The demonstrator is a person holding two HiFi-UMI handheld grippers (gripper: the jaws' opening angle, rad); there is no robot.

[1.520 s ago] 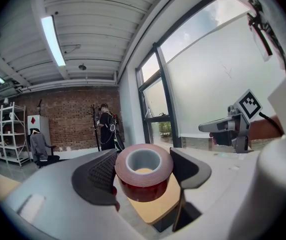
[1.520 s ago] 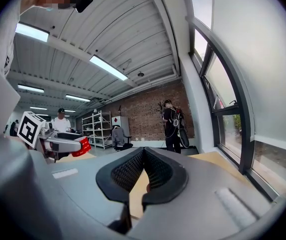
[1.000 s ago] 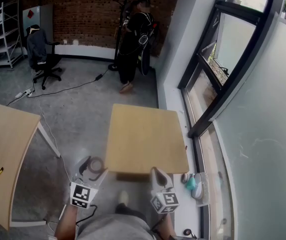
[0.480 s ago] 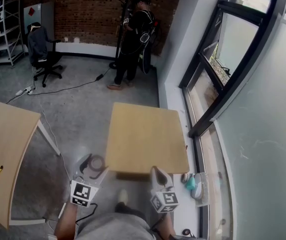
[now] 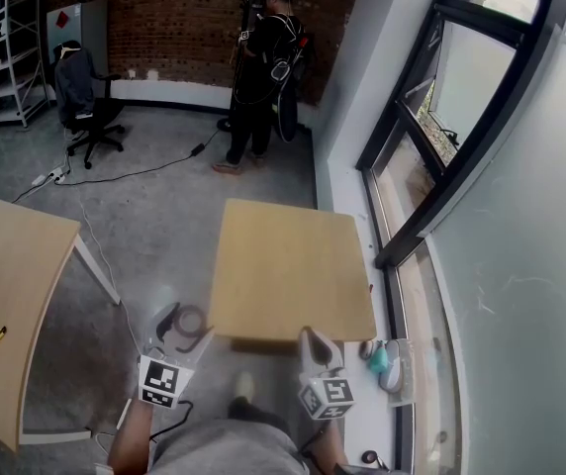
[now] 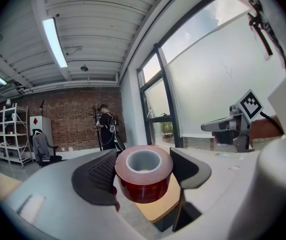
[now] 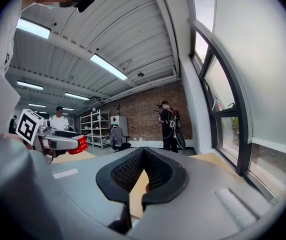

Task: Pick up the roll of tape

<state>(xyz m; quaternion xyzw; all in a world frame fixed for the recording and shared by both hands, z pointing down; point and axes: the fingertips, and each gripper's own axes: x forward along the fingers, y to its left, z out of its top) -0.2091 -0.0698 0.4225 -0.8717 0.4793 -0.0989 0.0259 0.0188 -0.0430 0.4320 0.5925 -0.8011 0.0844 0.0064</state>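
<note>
The roll of tape [image 6: 144, 176], dark red with a grey core, sits upright between the pads of my left gripper [image 6: 142, 160], which is shut on it and holds it in the air. From the head view the tape [image 5: 192, 322] and left gripper [image 5: 186, 331] hang just left of the small wooden table's [image 5: 293, 265] near corner. My right gripper [image 5: 314, 342] hovers at the table's near edge, shut, with its black pads [image 7: 128, 171] meeting at the tips and nothing between them. In the right gripper view the left gripper [image 7: 63, 143] shows with the red tape [image 7: 79, 145].
A larger wooden table [image 5: 6, 295] stands at the left. At the back, by the brick wall, a person [image 5: 263, 67] stands and an office chair [image 5: 80, 97] is parked. A glass wall and a sill with small items [image 5: 382, 359] run along the right. Cables lie on the floor.
Both grippers stay put, and the tape remains in the left one. The person at the back has shifted a little farther off.
</note>
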